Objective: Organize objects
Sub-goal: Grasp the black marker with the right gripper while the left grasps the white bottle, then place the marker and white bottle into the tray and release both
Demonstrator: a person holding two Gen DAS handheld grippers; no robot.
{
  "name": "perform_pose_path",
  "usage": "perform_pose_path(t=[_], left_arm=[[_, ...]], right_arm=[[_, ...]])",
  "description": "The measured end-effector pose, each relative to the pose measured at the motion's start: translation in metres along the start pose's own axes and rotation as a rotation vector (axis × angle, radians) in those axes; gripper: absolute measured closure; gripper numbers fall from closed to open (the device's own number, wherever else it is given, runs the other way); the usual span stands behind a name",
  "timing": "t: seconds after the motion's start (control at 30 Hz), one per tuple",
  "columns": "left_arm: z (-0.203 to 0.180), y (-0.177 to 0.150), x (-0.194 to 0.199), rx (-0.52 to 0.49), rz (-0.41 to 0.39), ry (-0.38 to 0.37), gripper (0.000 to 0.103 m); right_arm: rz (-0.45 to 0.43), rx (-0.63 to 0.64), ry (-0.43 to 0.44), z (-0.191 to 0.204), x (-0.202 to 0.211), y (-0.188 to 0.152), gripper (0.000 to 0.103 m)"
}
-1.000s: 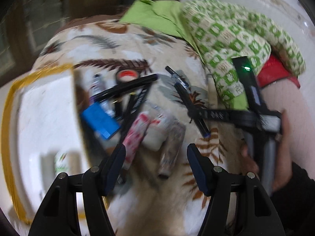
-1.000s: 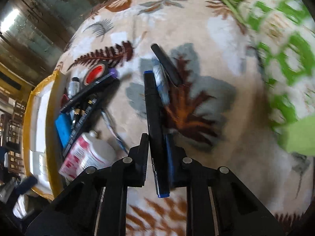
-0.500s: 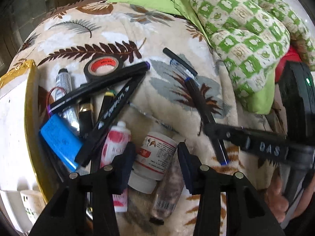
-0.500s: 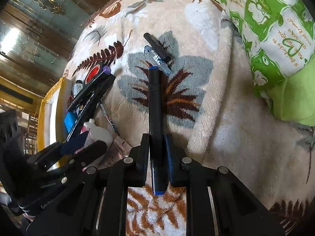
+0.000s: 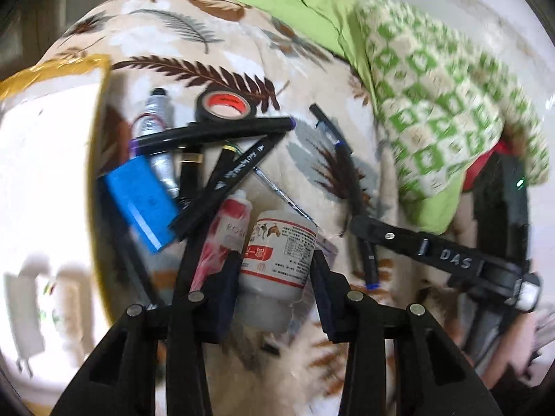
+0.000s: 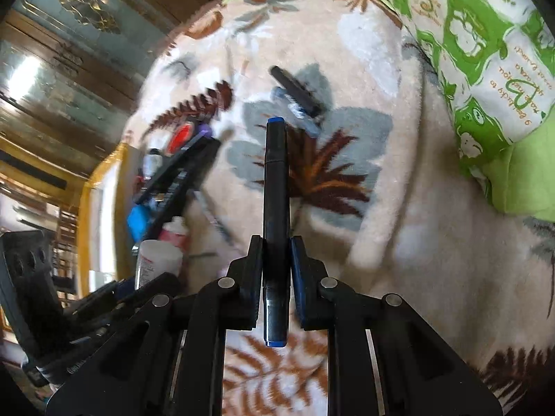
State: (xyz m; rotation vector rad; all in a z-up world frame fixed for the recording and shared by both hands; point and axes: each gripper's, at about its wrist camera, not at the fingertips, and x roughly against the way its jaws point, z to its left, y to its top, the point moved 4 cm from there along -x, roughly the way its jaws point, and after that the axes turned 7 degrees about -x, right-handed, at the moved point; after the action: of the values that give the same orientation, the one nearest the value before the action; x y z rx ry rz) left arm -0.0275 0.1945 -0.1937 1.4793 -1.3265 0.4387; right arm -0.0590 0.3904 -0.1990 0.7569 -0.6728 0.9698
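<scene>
Closer now, leaf-print blanket (image 5: 215, 52) beneath clutter; wooden glazed cabinets (image 6: 69, 52) behind.

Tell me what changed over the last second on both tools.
The left tool came down over the pile and now straddles the white bottle; its jaws are closing, pads about at the bottle's sides. The right tool stays clamped on the black marker. The tape roll, blue pack and other markers lie as before.
</scene>
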Motion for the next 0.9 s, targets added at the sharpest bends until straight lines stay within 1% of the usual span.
perform_pose_path(t=[0.03,0.1,0.2,0.33,0.4,0.47,0.5,0.53,0.6,0.67,0.73,0.8,0.9], left_arm=[[0.0,0.002,0.006,0.01,-0.006,-0.006,0.063],[0.009,0.006,0.031,0.043,-0.03,-0.021,0.063],[0.031,0.016,0.07,0.09,-0.072,-0.012,0.063],[0.079,0.018,0.119,0.12,-0.135,0.1,0.063],[0.107,0.016,0.135,0.152,-0.156,0.138,0.063],[0.139,0.013,0.146,0.192,-0.17,0.196,0.063],[0.157,0.01,0.149,0.213,-0.171,0.216,0.063],[0.169,0.007,0.151,0.233,-0.171,0.22,0.063],[0.194,0.001,0.148,0.291,-0.172,0.208,0.063],[0.212,-0.003,0.141,0.339,-0.175,0.2,0.063],[0.225,-0.005,0.133,0.364,-0.161,0.21,0.063],[0.223,-0.002,0.124,0.357,-0.146,0.196,0.063],[0.213,0.005,0.114,0.282,-0.125,0.243,0.063]], right_arm=[[0.007,0.0,0.037,0.01,0.002,-0.003,0.088],[0.014,0.025,0.079,0.03,0.005,-0.009,0.088],[0.026,0.087,0.153,0.072,0.008,-0.021,0.088],[0.056,0.188,0.208,0.135,-0.003,-0.034,0.088],[0.079,0.226,0.22,0.158,-0.013,-0.039,0.088],[0.107,0.26,0.222,0.182,-0.028,-0.045,0.088],[0.117,0.273,0.221,0.192,-0.034,-0.048,0.088],[0.131,0.291,0.216,0.203,-0.044,-0.053,0.088],[0.147,0.315,0.204,0.215,-0.057,-0.058,0.088],[0.167,0.325,0.183,0.226,-0.075,-0.061,0.088],[0.181,0.335,0.159,0.233,-0.092,-0.063,0.088],[0.189,0.339,0.13,0.238,-0.106,-0.063,0.088],[0.206,0.328,0.099,0.24,-0.123,-0.064,0.088]])
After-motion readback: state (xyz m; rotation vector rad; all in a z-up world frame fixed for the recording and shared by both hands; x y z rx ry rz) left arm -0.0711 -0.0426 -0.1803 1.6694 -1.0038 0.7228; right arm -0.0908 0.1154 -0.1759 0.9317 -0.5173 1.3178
